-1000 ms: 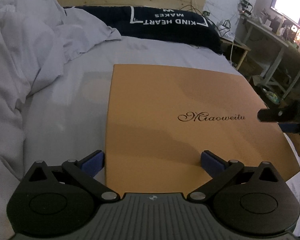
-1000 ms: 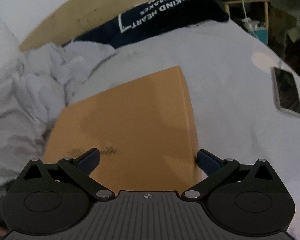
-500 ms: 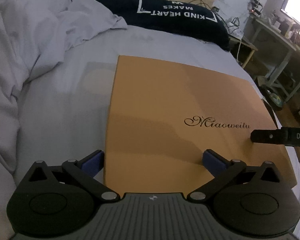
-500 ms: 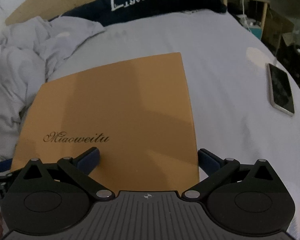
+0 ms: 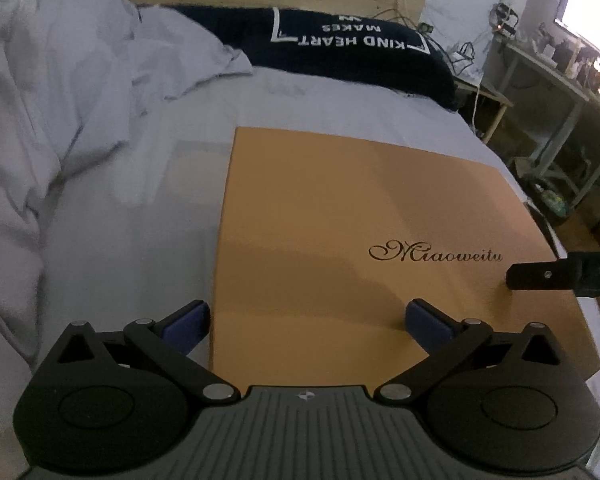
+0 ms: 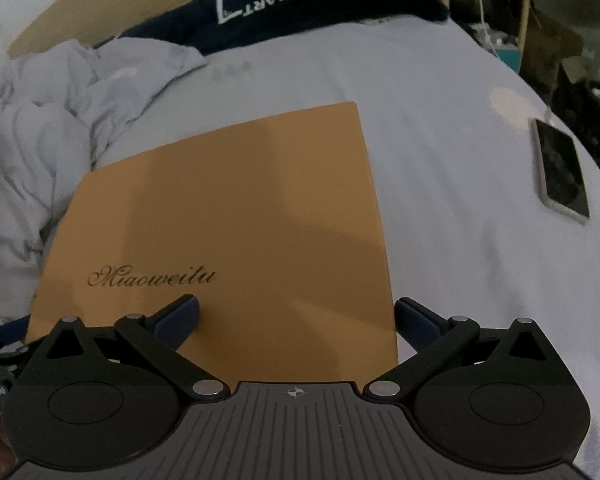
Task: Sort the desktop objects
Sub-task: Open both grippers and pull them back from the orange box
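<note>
Box (image 5: 340,248) unmoved, left gripper (image 5: 306,322) drawn back — both grippers agape

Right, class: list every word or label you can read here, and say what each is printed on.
"Miaoweitu": gold script on the orange box.
"KIND HEART MAKES": white, upside down, on the dark pillow; a further line is cut off.
"DA": partial lettering on the right gripper; the rest is out of frame.

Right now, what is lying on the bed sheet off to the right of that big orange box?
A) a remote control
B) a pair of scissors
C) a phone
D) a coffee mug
C: in the right wrist view a flat phone with a dark screen lies on the sheet, apart from the orange box.
</note>
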